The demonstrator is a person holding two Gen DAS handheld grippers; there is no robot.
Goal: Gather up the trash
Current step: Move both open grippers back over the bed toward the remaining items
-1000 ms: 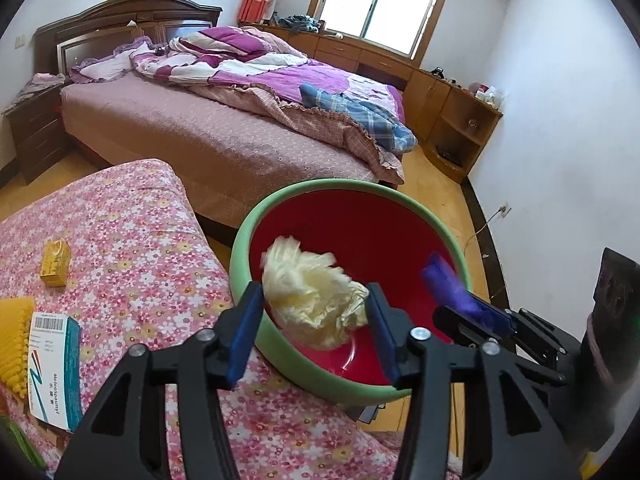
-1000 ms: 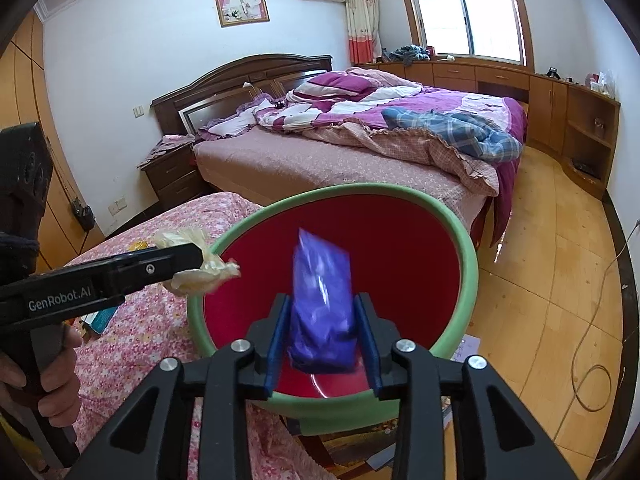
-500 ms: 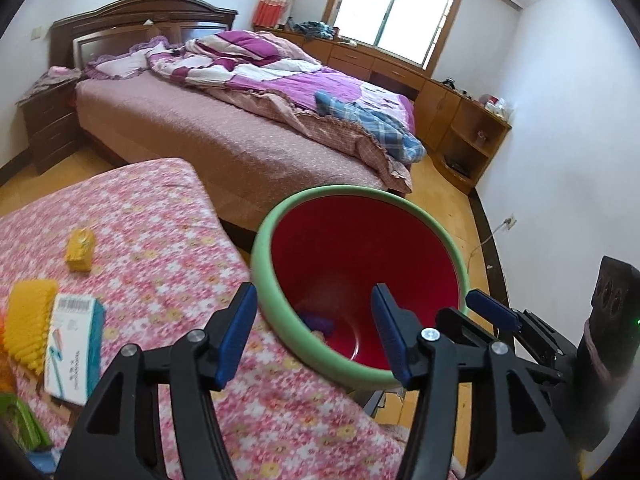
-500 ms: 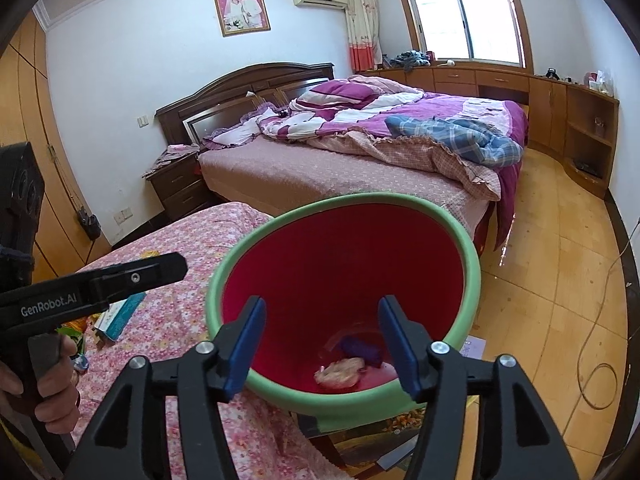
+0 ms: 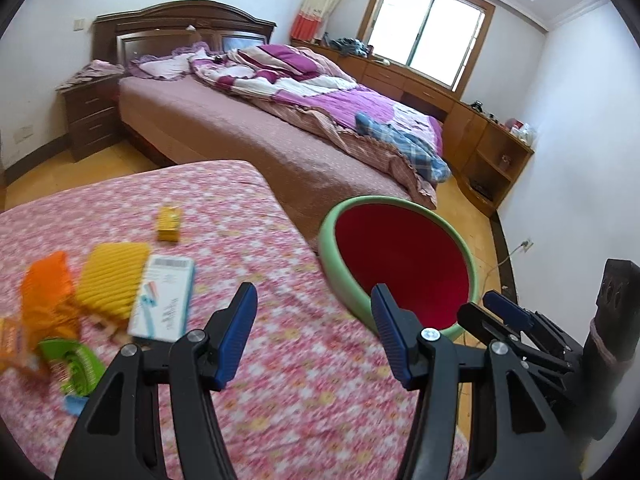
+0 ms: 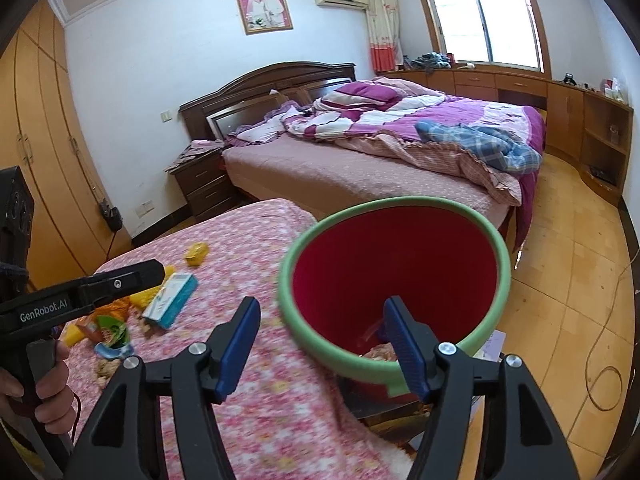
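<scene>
Both tools are spread wide and carry nothing. The left tool point(image 5: 312, 336) hangs over the flowered bench point(image 5: 280, 380), just on the bench side of the red bin point(image 5: 400, 264), whose green rim sits against the bench's edge. The right tool point(image 6: 320, 340) hangs right at the bin's near rim, with one pad over the bench and the other over the bin's mouth; some crumpled scraps show at the bin's bottom.

What is left to collect lies on the bench, on the side away from the bin. Nearest to the bin is the white and teal box point(image 5: 164, 300), lying flat with its long axis running roughly away from the left tool, slightly slanted. Just beyond it, farther from the bin, lie a yellow ribbed piece point(image 5: 110, 276) and an orange wrapper point(image 5: 46, 292), and a green wrapper point(image 5: 76, 364) lies near the bench's front edge. A small yellow box point(image 5: 169, 224) sits apart, toward the bench's far end.

The left tool is the nearer one to this cluster, so the coming reach likely falls to it, swinging away from the bin toward the teal box, whose narrow width suits the open jaws.
</scene>
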